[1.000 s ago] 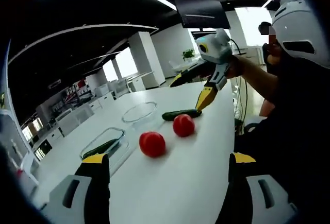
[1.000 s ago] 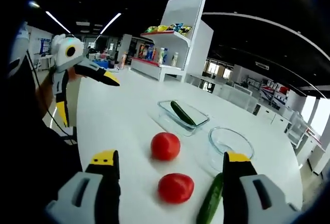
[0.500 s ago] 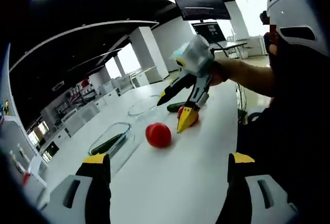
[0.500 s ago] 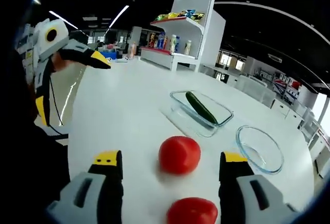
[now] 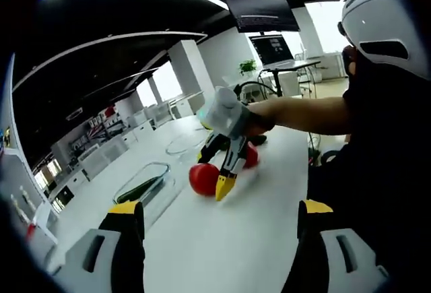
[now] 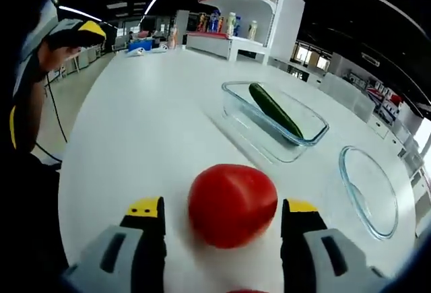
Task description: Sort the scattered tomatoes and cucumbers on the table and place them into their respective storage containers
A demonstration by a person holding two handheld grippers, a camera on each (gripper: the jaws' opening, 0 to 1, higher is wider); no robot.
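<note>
A round red tomato [image 6: 232, 204] sits on the white table, and a second tomato [image 5: 250, 155] lies just behind it, partly hidden. A dark green cucumber [image 6: 275, 109] lies lengthwise in the clear rectangular glass container [image 6: 306, 138]. Beside that container stands a clear round glass bowl [image 6: 367, 190] with nothing visible in it.

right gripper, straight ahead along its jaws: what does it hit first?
The tomato. It sits on the table between the open jaws of the right gripper, dead ahead and close. The rectangular glass container with a cucumber lies well beyond it, off to the right. Exact gap to the tomato is hard to judge.
</note>
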